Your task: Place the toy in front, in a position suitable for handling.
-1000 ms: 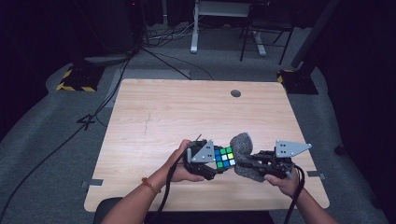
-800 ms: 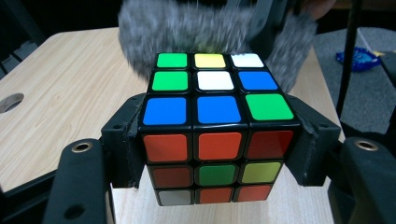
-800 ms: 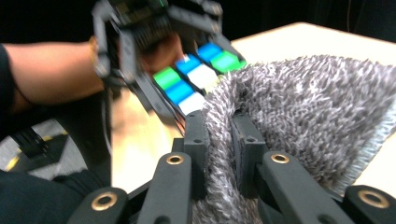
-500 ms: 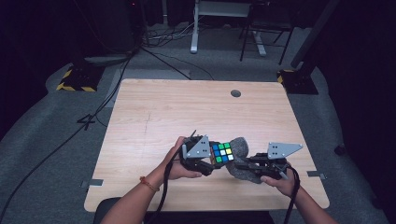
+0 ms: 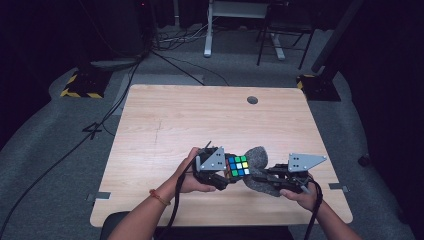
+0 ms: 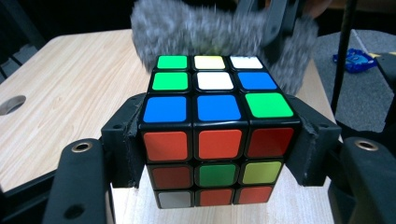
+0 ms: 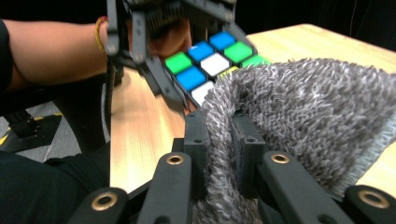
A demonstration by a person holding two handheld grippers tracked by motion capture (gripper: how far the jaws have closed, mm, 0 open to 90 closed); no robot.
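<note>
Counter (image 5: 200, 120): pale wood-grain top with a round hole near its far edge; the work sits near the front edge, right of the middle.
Grey cloth (image 5: 257, 160): a shaggy wad just right of the cube, touching the cube's far side. In the right gripper view (image 7: 317, 116) it bulges out past the pads and covers part of the cube's top face.
Cube (image 5: 238, 165): a colour puzzle cube held above the counter between the two hands. In the left gripper view (image 6: 215, 135) the top face shows green, white, yellow and blue tiles, the near face mostly orange.
Left claw (image 5: 223, 176): clamped on the cube, one pad on each side face.
Right claw (image 5: 257, 176): pinched tight on a fold of the grey cloth, pads nearly meeting through the pile.
</note>
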